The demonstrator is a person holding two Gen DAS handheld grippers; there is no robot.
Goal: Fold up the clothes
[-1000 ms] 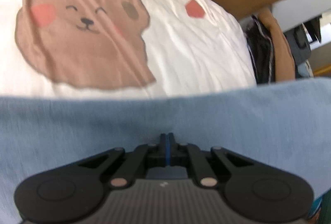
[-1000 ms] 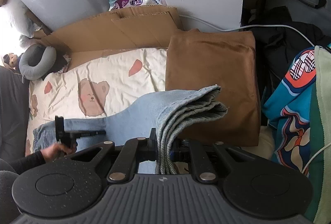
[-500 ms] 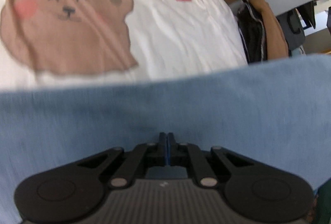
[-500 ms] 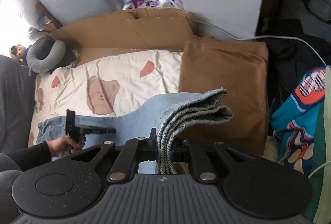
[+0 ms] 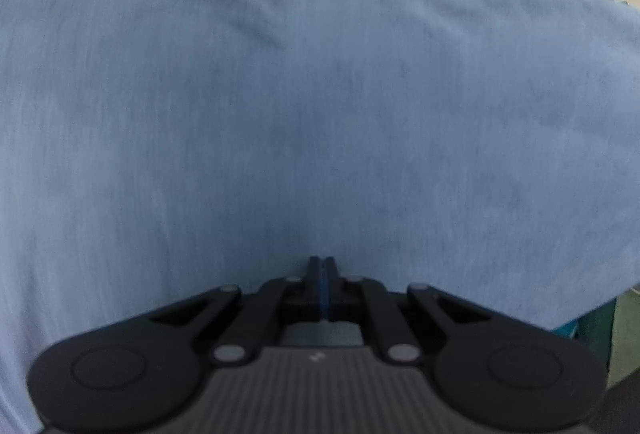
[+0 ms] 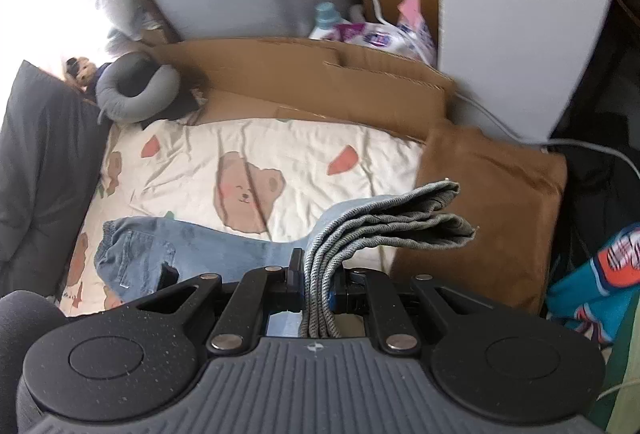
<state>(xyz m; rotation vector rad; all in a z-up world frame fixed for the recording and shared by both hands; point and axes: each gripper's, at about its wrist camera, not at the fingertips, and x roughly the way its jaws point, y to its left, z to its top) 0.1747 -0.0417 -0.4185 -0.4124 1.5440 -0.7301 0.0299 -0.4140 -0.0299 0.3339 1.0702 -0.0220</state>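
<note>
The right gripper [image 6: 318,284] is clamped on a thick stack of denim layers, the hem ends of the jeans [image 6: 208,246], which stick out past its jaws and hang in the air; the left gripper [image 5: 322,284] has its jaws pressed together with only a thin sliver between them, and the blue cloth lies right over its tips, so it seems to pinch a single fold of the same jeans, though the contact itself is hidden; the waist end lies flat on the bed [image 6: 304,153], on a cream sheet printed with bears, just beside a folded brown cloth [image 6: 496,201]; a grey neck pillow [image 6: 132,93] and flattened cardboard [image 6: 304,73] sit at the far edge. The step in hand looks like the lengthwise fold, legs being carried over toward the waist; next, the lifted ends need lowering square onto the waistband, edges matched, before either gripper lets go.
</note>
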